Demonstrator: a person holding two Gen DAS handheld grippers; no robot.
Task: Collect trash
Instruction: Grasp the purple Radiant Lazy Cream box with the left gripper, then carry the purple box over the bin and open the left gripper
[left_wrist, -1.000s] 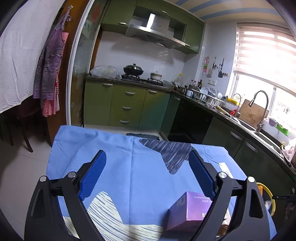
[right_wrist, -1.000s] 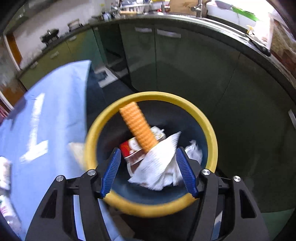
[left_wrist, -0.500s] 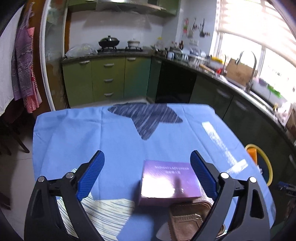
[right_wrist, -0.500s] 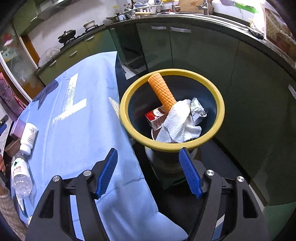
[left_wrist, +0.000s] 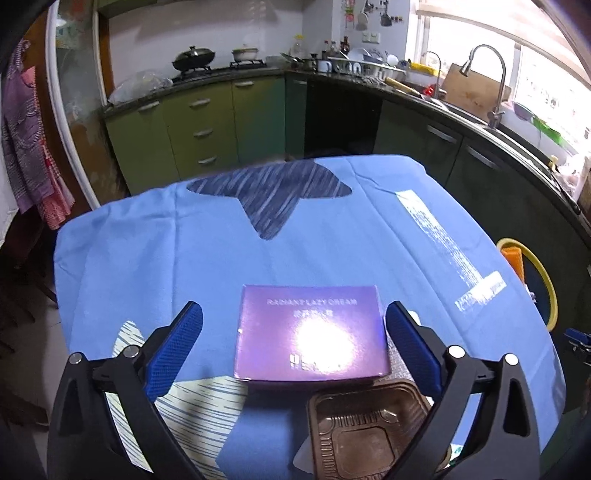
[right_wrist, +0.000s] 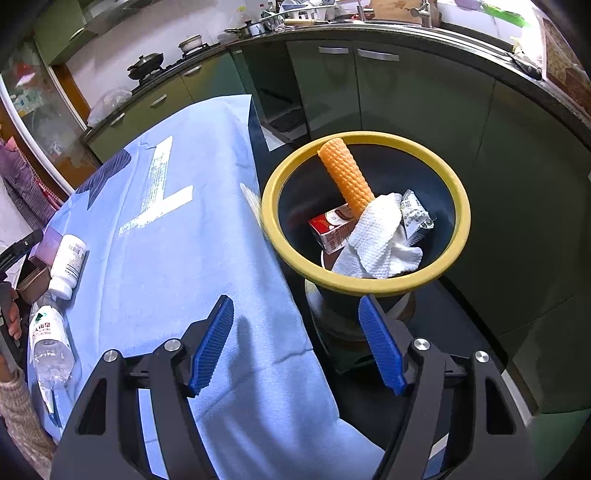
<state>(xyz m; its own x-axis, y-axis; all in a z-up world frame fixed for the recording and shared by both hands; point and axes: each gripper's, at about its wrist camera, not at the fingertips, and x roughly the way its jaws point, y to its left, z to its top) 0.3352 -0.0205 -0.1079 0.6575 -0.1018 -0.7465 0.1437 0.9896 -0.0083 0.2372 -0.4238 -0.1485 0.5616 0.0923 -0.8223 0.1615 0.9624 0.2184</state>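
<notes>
A purple box (left_wrist: 312, 332) lies on the blue tablecloth (left_wrist: 184, 258), between the fingers of my open left gripper (left_wrist: 291, 332), not touched. A brown plastic tray (left_wrist: 369, 432) lies just in front of it. My right gripper (right_wrist: 297, 339) is open and empty, above the table's edge near the yellow-rimmed trash bin (right_wrist: 365, 284). The bin holds an orange ribbed roll (right_wrist: 345, 177), a white paper towel (right_wrist: 376, 243) and cartons (right_wrist: 332, 229). A white pill bottle (right_wrist: 68, 258) and a clear plastic bottle (right_wrist: 50, 339) lie at the table's left in the right wrist view.
Green kitchen cabinets (left_wrist: 207, 125) and a dark counter with a sink (left_wrist: 487, 110) ring the table. The bin (left_wrist: 532, 273) stands off the table's right edge. A purple apron (left_wrist: 26, 147) hangs at the left.
My left gripper has come down and forward so that the purple box now lies between its fingers. My right gripper has pulled back from over the bin towards the table edge.
</notes>
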